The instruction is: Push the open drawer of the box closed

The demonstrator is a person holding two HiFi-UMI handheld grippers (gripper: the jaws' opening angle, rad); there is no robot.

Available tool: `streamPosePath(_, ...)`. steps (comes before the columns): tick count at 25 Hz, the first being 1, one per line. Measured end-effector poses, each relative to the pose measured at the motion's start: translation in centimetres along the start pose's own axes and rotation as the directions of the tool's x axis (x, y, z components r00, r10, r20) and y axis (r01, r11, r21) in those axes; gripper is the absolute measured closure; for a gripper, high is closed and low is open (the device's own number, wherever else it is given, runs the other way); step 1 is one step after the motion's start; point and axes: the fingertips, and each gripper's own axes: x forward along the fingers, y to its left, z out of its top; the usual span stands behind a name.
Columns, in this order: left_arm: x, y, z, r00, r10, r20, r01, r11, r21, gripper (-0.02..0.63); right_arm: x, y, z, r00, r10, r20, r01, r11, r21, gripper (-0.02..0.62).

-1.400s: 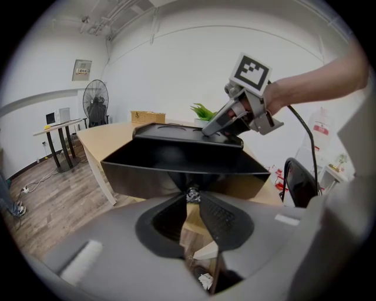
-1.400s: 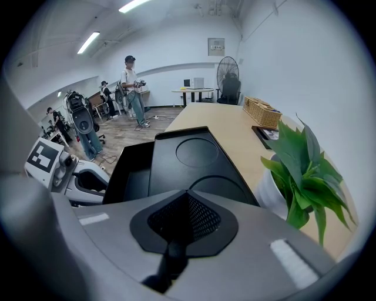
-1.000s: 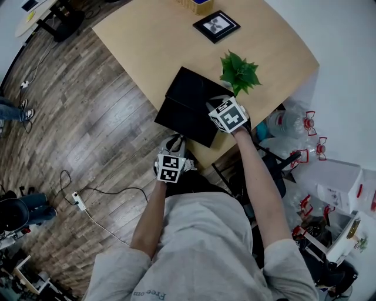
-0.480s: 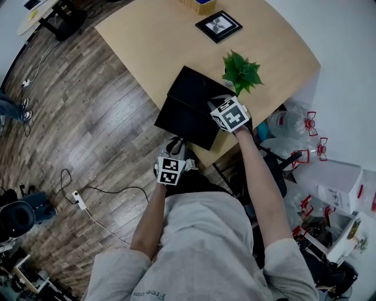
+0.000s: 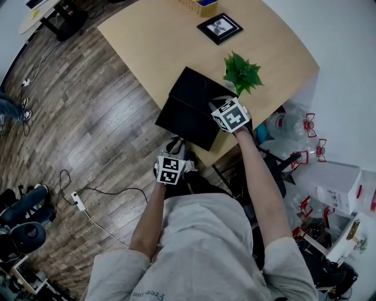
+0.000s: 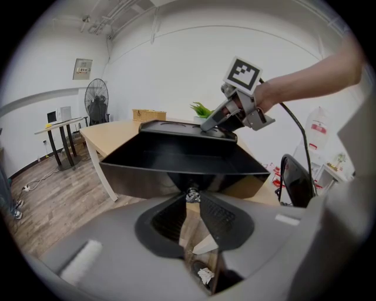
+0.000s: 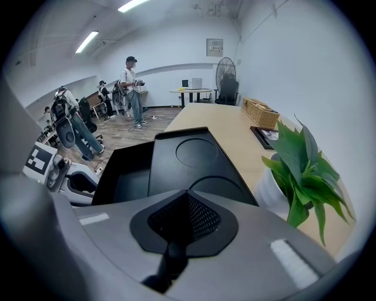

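Observation:
A black box [image 5: 198, 89] lies on the wooden table [image 5: 147, 41], and its open drawer [image 5: 185, 122] sticks out past the near table edge. My left gripper [image 5: 177, 142] is off the table at the drawer front. In the left gripper view its jaws [image 6: 191, 200] close around the small metal knob [image 6: 191, 194] under the drawer [image 6: 182, 161]. My right gripper [image 5: 216, 104] is shut, its tip resting on the box's near right corner. The box lid [image 7: 194, 159] fills the right gripper view ahead of the shut gripper [image 7: 188, 197].
A potted green plant [image 5: 241, 72] stands just right of the box, close to my right gripper. A framed picture [image 5: 219, 27] and a wicker basket [image 5: 197, 4] sit further back. A black chair [image 5: 270, 164] and plastic bottles [image 5: 288, 126] stand right of the table. People stand across the room [image 7: 132, 88].
Both grippers and the drawer hold their places. Only the head camera drifts slightly, and a person's legs at the far left floor have shifted.

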Motion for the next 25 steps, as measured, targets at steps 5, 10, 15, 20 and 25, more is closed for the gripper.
streamPosePath(5, -0.4, 0.3, 0.1, 1.0, 0.003, 0.008, -0.003, 1.0, 0.012, 0.468, 0.1, -0.2, 0.1, 1.0, -0.024, 0.003, 0.024, 1.0, 0.003, 0.595)
streamPosePath(10, -2.1, 1.0, 0.4, 1.0, 0.002, 0.015, -0.002, 1.0, 0.025, 0.468, -1.1, 0.6, 0.9, 0.997, -0.048, 0.054, 0.045, 0.998, 0.049, 0.595)
streamPosePath(15, -4.3, 1.5, 0.3, 1.0, -0.011, 0.009, 0.01, 0.999, 0.047, 0.469, -2.7, 4.1, 0.9, 0.993, -0.058, 0.1, 0.051, 0.996, 0.078, 0.595)
streamPosePath(20, -7.1, 1.8, 1.5, 0.999, -0.015, 0.048, 0.013, 0.999, 0.048, 0.469, -4.7, 8.9, -1.4, 0.981, -0.082, 0.174, 0.046, 0.979, 0.2, 0.595)
streamPosePath(25, -10.0, 1.2, 3.2, 0.994, -0.047, 0.101, 0.042, 0.998, 0.051, 0.469, -6.6, 14.1, -3.8, 0.97, -0.103, 0.219, 0.027, 0.945, 0.326, 0.595)
